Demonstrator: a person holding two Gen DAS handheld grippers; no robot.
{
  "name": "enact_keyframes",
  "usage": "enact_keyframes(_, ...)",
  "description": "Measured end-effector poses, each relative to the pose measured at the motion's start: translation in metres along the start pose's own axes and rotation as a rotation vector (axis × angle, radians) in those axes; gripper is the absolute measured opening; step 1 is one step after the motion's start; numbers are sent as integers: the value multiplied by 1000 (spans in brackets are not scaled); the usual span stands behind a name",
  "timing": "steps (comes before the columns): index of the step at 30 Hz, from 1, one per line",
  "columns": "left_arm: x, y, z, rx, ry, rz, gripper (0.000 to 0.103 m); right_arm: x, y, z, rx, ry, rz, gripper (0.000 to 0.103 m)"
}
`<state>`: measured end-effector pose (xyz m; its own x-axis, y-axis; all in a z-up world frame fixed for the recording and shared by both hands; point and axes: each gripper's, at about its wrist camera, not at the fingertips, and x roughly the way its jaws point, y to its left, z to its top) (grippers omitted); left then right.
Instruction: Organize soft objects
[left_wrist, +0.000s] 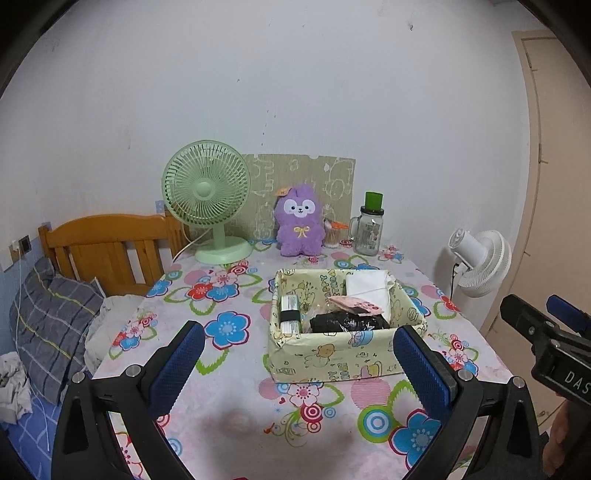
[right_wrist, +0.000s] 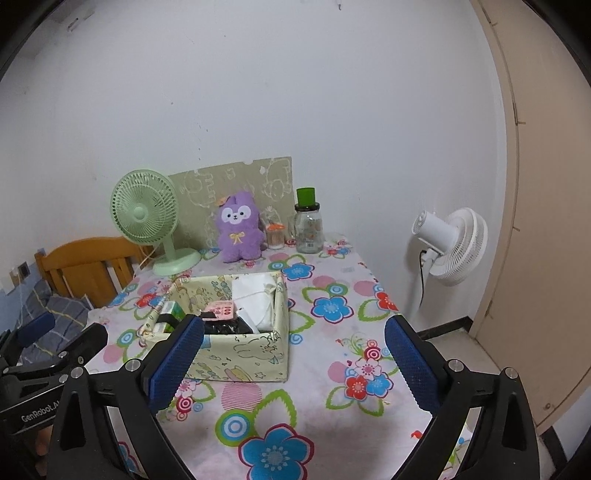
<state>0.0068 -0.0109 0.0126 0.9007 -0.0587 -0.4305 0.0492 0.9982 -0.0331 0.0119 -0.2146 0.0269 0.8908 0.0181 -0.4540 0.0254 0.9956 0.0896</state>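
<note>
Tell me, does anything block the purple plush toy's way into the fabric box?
Nothing visible does. The purple plush toy sits upright behind the fabric box, with only bare floral tablecloth between them, and the box is open-topped.

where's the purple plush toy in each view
Left wrist view: the purple plush toy sits upright at the table's far edge, just right of centre, between the green fan and the glass jar.
Right wrist view: the toy is left of centre, again between fan and jar.
Shared landmark: the patterned box in front of it.
</note>
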Motion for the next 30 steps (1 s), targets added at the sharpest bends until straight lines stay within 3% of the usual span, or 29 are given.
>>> enact_keyframes(30, 5, 0, -1, 2, 16, -9, 103, 5, 5, 1, -2, 6, 26, 102)
